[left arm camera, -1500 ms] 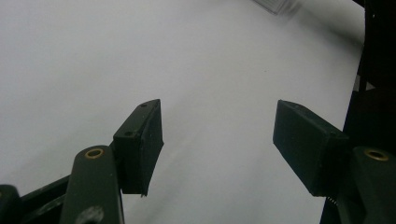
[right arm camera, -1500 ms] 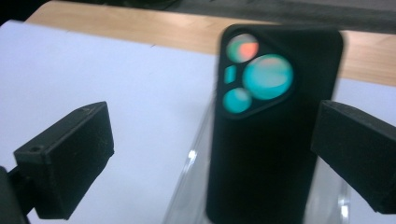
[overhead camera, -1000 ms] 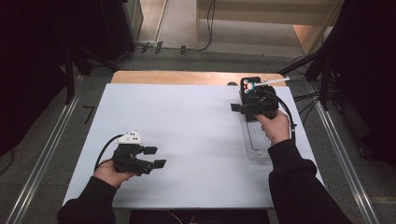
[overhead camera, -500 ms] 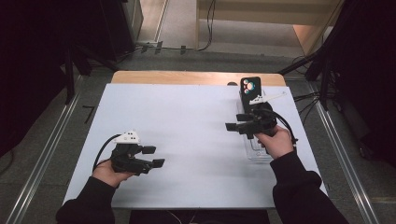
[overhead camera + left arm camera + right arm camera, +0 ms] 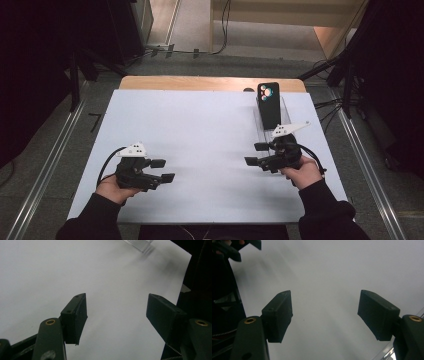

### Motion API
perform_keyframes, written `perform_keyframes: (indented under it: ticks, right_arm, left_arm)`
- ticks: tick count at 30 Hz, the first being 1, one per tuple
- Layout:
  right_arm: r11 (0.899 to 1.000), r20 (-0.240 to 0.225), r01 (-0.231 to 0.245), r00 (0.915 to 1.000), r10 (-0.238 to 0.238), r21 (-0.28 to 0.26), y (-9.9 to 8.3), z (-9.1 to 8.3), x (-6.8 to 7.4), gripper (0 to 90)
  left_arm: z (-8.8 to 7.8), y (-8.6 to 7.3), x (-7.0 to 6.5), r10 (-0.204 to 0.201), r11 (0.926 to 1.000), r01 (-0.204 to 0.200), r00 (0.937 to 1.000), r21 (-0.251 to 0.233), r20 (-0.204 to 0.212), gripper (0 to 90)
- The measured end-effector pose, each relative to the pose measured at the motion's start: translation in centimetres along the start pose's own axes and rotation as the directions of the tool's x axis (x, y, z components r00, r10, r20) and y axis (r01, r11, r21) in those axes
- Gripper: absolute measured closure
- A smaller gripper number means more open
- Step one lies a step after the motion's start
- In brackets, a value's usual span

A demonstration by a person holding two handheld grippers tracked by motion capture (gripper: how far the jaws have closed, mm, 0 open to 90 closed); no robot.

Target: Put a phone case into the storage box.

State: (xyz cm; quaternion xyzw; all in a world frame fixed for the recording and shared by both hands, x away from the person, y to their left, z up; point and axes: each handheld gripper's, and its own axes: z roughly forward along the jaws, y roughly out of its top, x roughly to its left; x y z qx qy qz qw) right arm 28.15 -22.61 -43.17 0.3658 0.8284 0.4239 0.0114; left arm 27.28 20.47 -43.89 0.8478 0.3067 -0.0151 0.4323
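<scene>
A black phone (image 5: 268, 104) leans upright in a clear plastic stand (image 5: 276, 131) at the table's far right. My right gripper (image 5: 255, 154) hovers nearer the front, below the stand and apart from it, pointing left. Its jaws have just closed a little but stand open with nothing between them, as the right gripper view (image 5: 325, 315) confirms. My left gripper (image 5: 164, 170) rests low at the front left, pointing right, open and empty; bare white tabletop lies between the jaws of the left gripper (image 5: 117, 315).
The white table top (image 5: 200, 130) spreads between both hands. A wooden strip (image 5: 200, 83) runs along its far edge. The stand's corner (image 5: 138, 243) shows far off in the left gripper view. Cables and metal rails lie on the floor around.
My right gripper has pulled back from the phone toward the table's front edge and dropped lower. The phone stays leaning in its stand. The left gripper has kept still.
</scene>
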Motion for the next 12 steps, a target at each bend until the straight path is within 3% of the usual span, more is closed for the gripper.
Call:
perform_keyframes:
  ticks: [5,12]
  right_arm:
    - [1.000,-0.032,-0.004,0.9995,0.005,0.003,-1.6,-0.3,0.4,24.8]
    - [0.999,-0.036,-0.010,0.9993,0.011,0.035,-3.1,-0.2,0.4,24.7]
  left_arm:
    - [-0.3,-0.4,-0.3,-0.007,1.0000,0.007,1.0000,-0.006,0.000,33.6]
    - [-0.4,-0.5,-0.5,-0.006,1.0000,0.006,1.0000,-0.007,-0.001,33.5]
